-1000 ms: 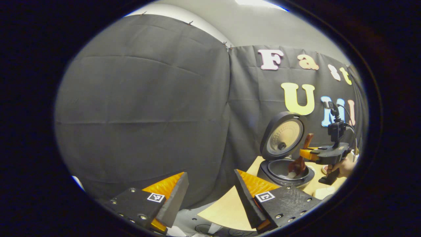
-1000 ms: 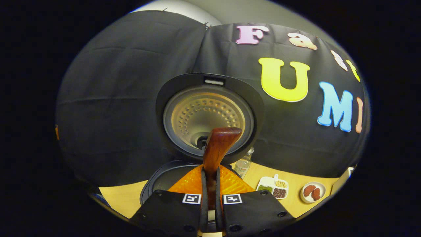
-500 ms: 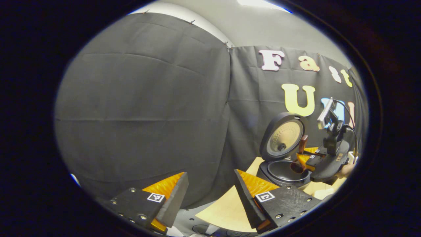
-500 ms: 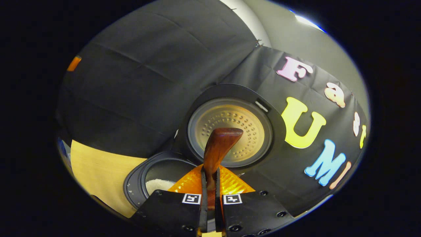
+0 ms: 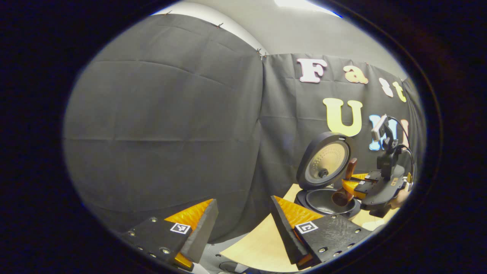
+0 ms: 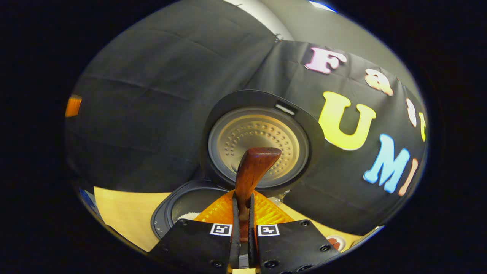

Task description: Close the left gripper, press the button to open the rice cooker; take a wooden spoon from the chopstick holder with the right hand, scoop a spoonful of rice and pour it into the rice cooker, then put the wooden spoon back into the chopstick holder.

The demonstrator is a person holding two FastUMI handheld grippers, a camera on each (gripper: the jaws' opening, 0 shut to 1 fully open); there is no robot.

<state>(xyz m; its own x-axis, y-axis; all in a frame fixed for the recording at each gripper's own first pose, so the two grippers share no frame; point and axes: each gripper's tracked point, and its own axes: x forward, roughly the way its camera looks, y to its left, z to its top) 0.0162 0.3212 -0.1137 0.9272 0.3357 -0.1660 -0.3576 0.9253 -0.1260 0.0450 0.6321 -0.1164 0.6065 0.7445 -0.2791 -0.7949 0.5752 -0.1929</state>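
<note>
Right gripper (image 6: 243, 213) is clamping the spoon (image 6: 251, 171) by its handle, both fingers pressing on it with almost no gap between them; the handle end is sticking up past the fingertips in the right gripper view. In the left gripper view the right gripper (image 5: 348, 186) is sitting over the cooker (image 5: 327, 199), with the spoon (image 5: 344, 188) tilting so its bowl is hanging just above the pot opening, near the right rim. The lid (image 6: 258, 140) is standing open, upright behind the pot, leaving the opening free from the front and the left. A little white rice (image 6: 187, 216) is lying inside the pot against its near wall. Left gripper (image 5: 243, 228) is resting wide open, holding nothing, off the desk's left edge and well apart from the cooker. Bare desk (image 5: 262, 239) is lying between it and the cooker. A small dish (image 6: 335, 242) is sitting on the desk to the cooker's right.
</note>
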